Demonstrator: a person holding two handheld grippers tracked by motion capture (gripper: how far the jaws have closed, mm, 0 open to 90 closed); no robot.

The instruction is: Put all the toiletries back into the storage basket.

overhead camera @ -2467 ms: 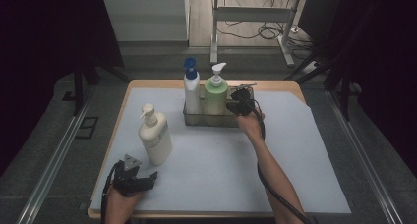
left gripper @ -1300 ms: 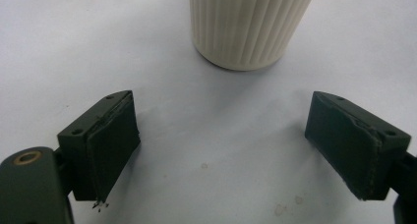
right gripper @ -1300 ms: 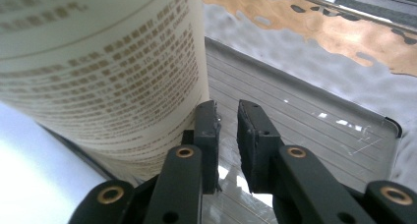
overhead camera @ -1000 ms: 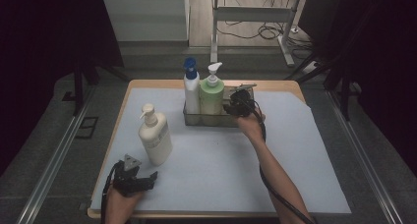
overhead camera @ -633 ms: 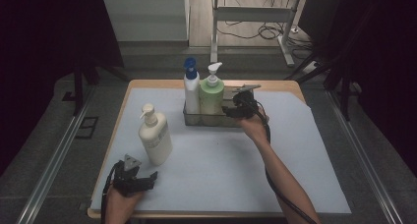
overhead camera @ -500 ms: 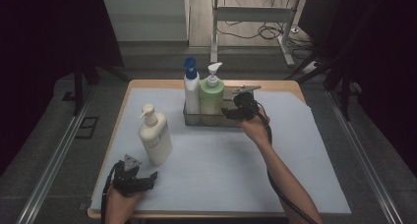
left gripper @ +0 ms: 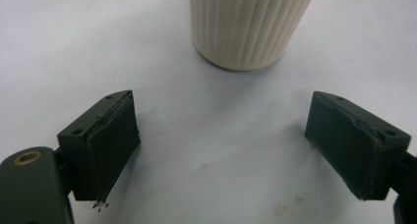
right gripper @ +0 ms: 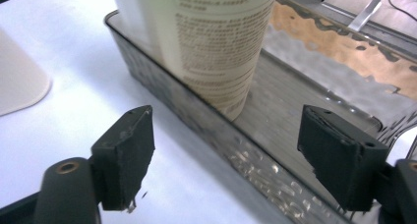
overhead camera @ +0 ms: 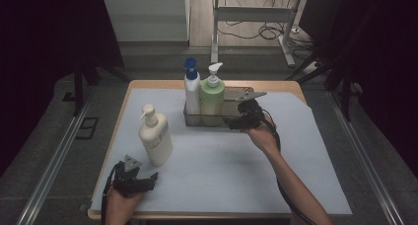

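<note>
While the right gripper (overhead camera: 235, 120) is hanging at the front wall of the tray, the scene is reading as follows:

Right gripper: its jaws are standing wide apart with nothing pressed between them — they have just been opening, and the green bottle is standing free beyond them.

Green bottle (overhead camera: 212, 97): it is standing upright inside the tray, its printed label facing the right gripper view (right gripper: 216, 42), its white pump on top.

Tray (overhead camera: 231, 93): this dark, see-through tray is sitting toward the far side of the table, on the pale sheet; the right gripper view is showing its near wall (right gripper: 206, 121) running across between the two jaws.

Blue-capped bottle (overhead camera: 191, 89): it is standing in the tray's left end, just beside the green bottle.

Cream bottle (overhead camera: 155, 137): it is standing upright on the sheet, outside the tray, well apart from the right gripper and near the left one; its ribbed base (left gripper: 248, 25) is showing ahead of the left jaws.

Left gripper (overhead camera: 149, 179): it is resting low at the near edge of the table — jaws spread wide, holding nothing, bare sheet between them.

Sheet (overhead camera: 236, 170): it is covering most of the wooden table (overhead camera: 291, 85).
</note>
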